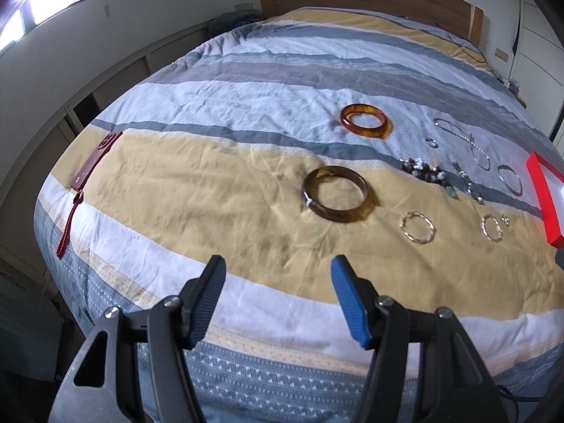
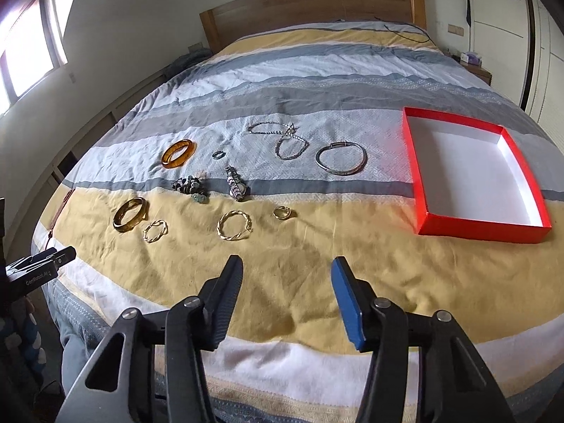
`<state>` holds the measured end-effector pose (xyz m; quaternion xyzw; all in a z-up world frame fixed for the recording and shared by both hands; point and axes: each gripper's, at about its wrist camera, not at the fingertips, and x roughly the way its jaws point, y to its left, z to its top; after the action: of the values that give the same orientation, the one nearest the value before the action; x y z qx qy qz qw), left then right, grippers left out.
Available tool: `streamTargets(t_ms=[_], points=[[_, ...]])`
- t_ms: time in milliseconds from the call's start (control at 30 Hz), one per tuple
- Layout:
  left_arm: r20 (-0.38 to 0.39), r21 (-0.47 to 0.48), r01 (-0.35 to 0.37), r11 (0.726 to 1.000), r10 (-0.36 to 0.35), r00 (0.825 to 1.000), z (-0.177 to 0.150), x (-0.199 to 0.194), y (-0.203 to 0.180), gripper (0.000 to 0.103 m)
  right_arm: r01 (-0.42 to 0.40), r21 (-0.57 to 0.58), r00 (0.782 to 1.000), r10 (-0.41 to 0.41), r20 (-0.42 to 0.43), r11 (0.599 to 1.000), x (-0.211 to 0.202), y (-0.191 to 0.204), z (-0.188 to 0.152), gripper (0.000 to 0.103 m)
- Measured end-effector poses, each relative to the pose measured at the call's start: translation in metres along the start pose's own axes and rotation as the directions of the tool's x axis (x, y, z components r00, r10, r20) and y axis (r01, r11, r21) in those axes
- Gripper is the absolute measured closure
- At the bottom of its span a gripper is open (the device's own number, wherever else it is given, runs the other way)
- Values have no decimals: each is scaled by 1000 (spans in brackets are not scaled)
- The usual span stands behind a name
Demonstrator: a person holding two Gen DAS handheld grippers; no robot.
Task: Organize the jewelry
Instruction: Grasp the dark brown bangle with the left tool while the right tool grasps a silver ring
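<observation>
Jewelry lies spread on a striped bedspread. A dark olive bangle (image 1: 336, 194) sits ahead of my left gripper (image 1: 278, 268), which is open and empty. An amber bangle (image 1: 366, 120) lies farther back. In the right wrist view, a twisted gold bracelet (image 2: 234, 229), a smaller gold twisted hoop (image 2: 155, 231), a gold ring (image 2: 282, 212), a watch (image 2: 236, 183), a silver bangle (image 2: 341, 158) and a silver chain (image 2: 278, 134) lie beyond my right gripper (image 2: 287, 268), open with nothing between its fingers. A red box (image 2: 472, 169) with a white, empty inside rests at right.
A dark red phone case (image 1: 95, 162) with a strap lies at the bed's left edge. A wooden headboard (image 2: 310, 10) stands at the far end, with white wardrobe doors (image 2: 500, 17) at right. My left gripper's tip (image 2: 42, 264) shows at the left border of the right wrist view.
</observation>
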<state>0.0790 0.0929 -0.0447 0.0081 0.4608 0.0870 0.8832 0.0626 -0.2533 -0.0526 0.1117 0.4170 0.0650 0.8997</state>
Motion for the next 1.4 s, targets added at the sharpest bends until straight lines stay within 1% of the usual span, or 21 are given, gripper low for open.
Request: streamTargets(t_ms=[67, 133, 233, 367, 467, 633, 733, 800, 833, 867, 900, 967, 1000, 1100, 1133, 1167, 1267, 1400], points=[[-6, -15, -4, 1000, 4, 1000, 10, 12, 4, 43, -16, 6, 1000, 16, -16, 1000, 15, -3, 9, 60], [-8, -20, -8, 1000, 8, 1000, 20, 24, 4, 43, -28, 8, 999, 28, -28, 1000, 29, -5, 16, 67], [-13, -26, -4, 1000, 3, 1000, 34, 42, 3, 43, -40, 13, 998, 41, -44, 999, 51, -7, 28, 71], [-17, -25, 4, 1000, -4, 1000, 50, 62, -2, 43, -49, -14, 997, 48, -65, 999, 80, -3, 40, 71], [-25, -23, 6, 1000, -6, 1000, 56, 75, -6, 44, -61, -27, 994, 58, -90, 998, 98, -1, 41, 71], [-49, -14, 15, 1000, -16, 999, 58, 93, -12, 44, -55, -53, 992, 48, -117, 997, 119, 3, 38, 71], [-65, -11, 17, 1000, -18, 998, 58, 104, -15, 45, -51, -66, 992, 42, -119, 997, 125, 4, 37, 71], [-83, -8, 23, 1000, -23, 996, 57, 113, -16, 50, -47, -79, 992, 38, -119, 996, 128, 5, 37, 71], [-95, -10, 28, 1000, -29, 995, 56, 118, -17, 54, -47, -84, 992, 37, -120, 995, 129, 5, 37, 73], [-105, -14, 31, 999, -32, 994, 56, 123, -17, 56, -47, -90, 992, 36, -121, 995, 131, 6, 37, 74], [-109, -13, 28, 1000, -30, 994, 56, 126, -17, 56, -48, -93, 992, 36, -122, 995, 132, 6, 37, 77], [-110, -2, 23, 1000, -23, 994, 58, 129, -20, 60, -52, -95, 992, 40, -122, 994, 134, 6, 37, 82], [-110, 6, 21, 1000, -20, 994, 59, 130, -21, 62, -57, -93, 992, 46, -122, 994, 134, 5, 37, 83], [-109, 41, 12, 999, -7, 994, 60, 132, -28, 74, -75, -89, 990, 64, -122, 993, 135, 3, 37, 83], [-106, 55, 3, 998, 2, 994, 60, 132, -31, 83, -79, -87, 990, 68, -123, 993, 135, 2, 38, 83], [-103, 69, -5, 998, 12, 995, 61, 131, -34, 90, -81, -90, 990, 70, -123, 993, 134, 3, 38, 83], [-94, 92, -31, 995, 39, 995, 62, 129, -39, 92, -84, -97, 991, 73, -114, 992, 129, 3, 40, 83], [-93, 56, -41, 998, 46, 995, 65, 120, -32, 93, -83, -102, 994, 74, -86, 991, 111, 3, 42, 83]])
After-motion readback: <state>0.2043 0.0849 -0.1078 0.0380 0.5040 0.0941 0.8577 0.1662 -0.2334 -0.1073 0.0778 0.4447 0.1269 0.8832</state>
